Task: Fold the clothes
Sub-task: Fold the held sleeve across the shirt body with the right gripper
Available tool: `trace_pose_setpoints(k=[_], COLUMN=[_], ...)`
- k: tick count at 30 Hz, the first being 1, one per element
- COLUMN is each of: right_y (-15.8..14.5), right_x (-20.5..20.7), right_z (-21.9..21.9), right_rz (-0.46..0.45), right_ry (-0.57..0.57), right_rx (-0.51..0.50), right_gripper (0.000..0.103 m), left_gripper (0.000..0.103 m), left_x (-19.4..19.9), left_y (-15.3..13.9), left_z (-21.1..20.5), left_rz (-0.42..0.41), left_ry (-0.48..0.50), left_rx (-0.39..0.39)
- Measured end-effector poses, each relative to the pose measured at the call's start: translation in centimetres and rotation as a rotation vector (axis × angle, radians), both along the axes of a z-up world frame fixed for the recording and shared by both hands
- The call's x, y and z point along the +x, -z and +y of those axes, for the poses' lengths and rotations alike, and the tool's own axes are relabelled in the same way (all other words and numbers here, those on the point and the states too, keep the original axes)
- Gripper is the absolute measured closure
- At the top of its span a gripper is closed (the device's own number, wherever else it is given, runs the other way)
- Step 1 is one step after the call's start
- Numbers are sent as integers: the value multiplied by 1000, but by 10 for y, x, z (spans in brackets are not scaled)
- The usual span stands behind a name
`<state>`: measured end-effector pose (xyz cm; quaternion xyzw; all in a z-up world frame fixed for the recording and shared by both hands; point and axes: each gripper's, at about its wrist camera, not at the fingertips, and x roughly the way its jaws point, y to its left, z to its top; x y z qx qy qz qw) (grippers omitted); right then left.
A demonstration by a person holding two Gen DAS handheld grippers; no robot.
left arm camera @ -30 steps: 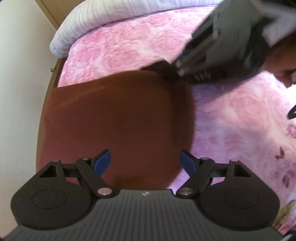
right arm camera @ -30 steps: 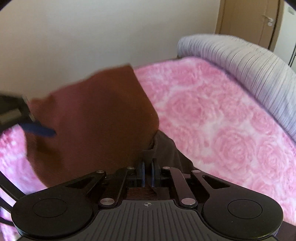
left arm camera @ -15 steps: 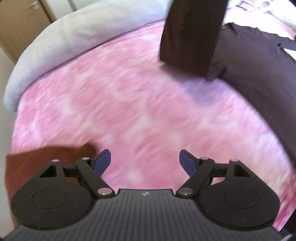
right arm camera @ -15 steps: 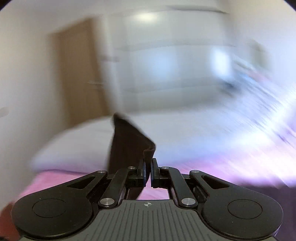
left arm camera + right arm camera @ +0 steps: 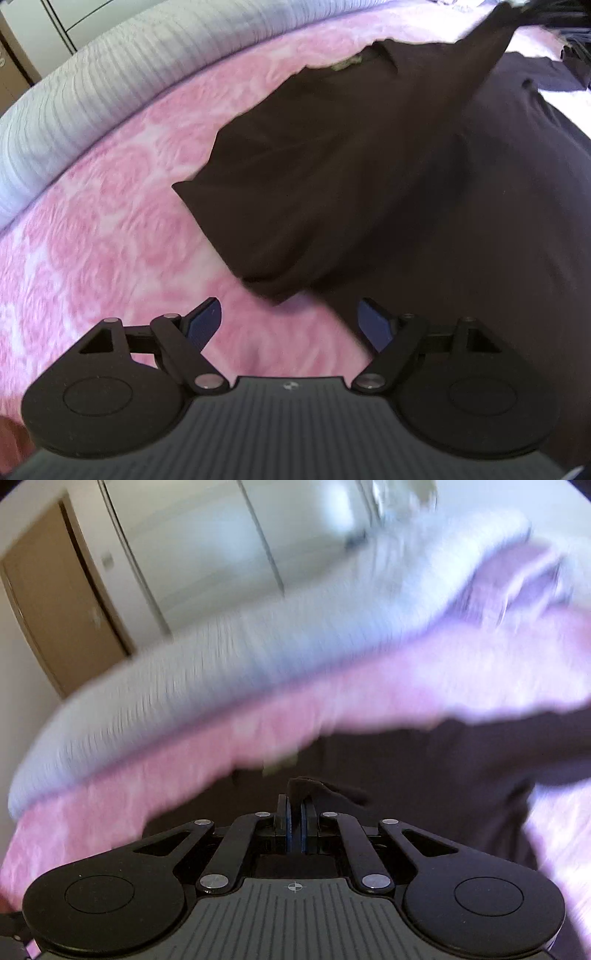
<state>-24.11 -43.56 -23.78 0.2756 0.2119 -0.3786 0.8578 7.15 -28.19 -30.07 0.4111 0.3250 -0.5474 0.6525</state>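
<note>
Right gripper (image 5: 294,825): jaws clamped on dark brown folded fabric garment (image 5: 332,177), over pink rose-pattern bedspread (image 5: 110,229). Left gripper (image 5: 290,325): jaws wide apart, empty.

The blanket (image 5: 122,206) on the bed is pink and fluffy, with a soft rose pattern pressed into it. Beside it, the grey cover (image 5: 110,74) is cloth with thin raised ribs. The dark shirt (image 5: 332,166) is smooth, flat cloth that does not shine. The left gripper (image 5: 289,325) is black plastic, dull and not shiny, with small shiny metal pins and blue pads (image 5: 205,325) that look a bit rough. The right gripper (image 5: 295,827) is the same dull black plastic with a grooved grey top. The door (image 5: 55,602) looks like smooth brown wood.
</note>
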Motion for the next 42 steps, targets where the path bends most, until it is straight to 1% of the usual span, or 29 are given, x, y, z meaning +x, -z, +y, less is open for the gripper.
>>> trace_pose_setpoints(k=[1,2,3,4,6,7,10,13,15,19,21,22,24,27,28,29,31,32,35,38,40,42], right_y=[-5,1,17,35,71,81,96,98,99,106,107,104,97,86,83,79,72,69,59,52,52,60], right_x=[-12,-24,-35,-43,-50,-50,-46,-51,-53,-70,-87,-96,-114,-151,-165,-180,-213,-230,-285,-330,-347,-359], right_z=[-2,-5,-11,-19,-32,-35,-41,-45,-49,-55,-57,-58,-61,-70,-76,-84,-107,-119,-163,-205,-231,-254], right_rz=[-10,14,55,85,135,156,173,152,148,178,180,176,175,147,130,122,111,103,113,114,89,62], right_ry=[28,62,96,132,168,156,129,131,120,114,128,133,163,252,284,321,396,432,551,646,682,702], right_rx=[-39,-45,-10,48,148,160,181,195,208,285,314,317,312,303,300,292,266,253,192,136,119,117], right_gripper=[100,100,100,100,100,100,100,100,100,99,94,90,88,79,74,66,58,56,55,55,55,55], left_gripper=[25,25,25,25,25,25,25,25,25,25,25,25,25,25,25,25,25,25,25,25,25,25], left_x=[-1,-2,-3,-4,-7,-8,-11,-13,-14,-19,-22,-23,-30,-47,-54,-59,-73,-80,-102,-128,-144,-159], left_y=[1,2,4,8,14,16,18,17,19,24,23,22,22,22,22,23,23,23,21,19,17,16], left_z=[-4,-7,-10,-13,-19,-20,-27,-35,-41,-52,-58,-61,-68,-77,-81,-87,-99,-104,-120,-139,-153,-168], left_rz=[6,8,9,9,0,1,7,13,9,-6,-9,-9,-8,-15,-17,-18,-22,-24,-30,-33,-22,-6], left_ry=[6,10,16,28,47,54,66,79,108,168,184,193,211,235,244,253,275,283,309,326,324,318], left_rx=[1,6,12,23,42,45,37,17,14,21,20,19,31,49,53,53,55,55,54,44,33,22])
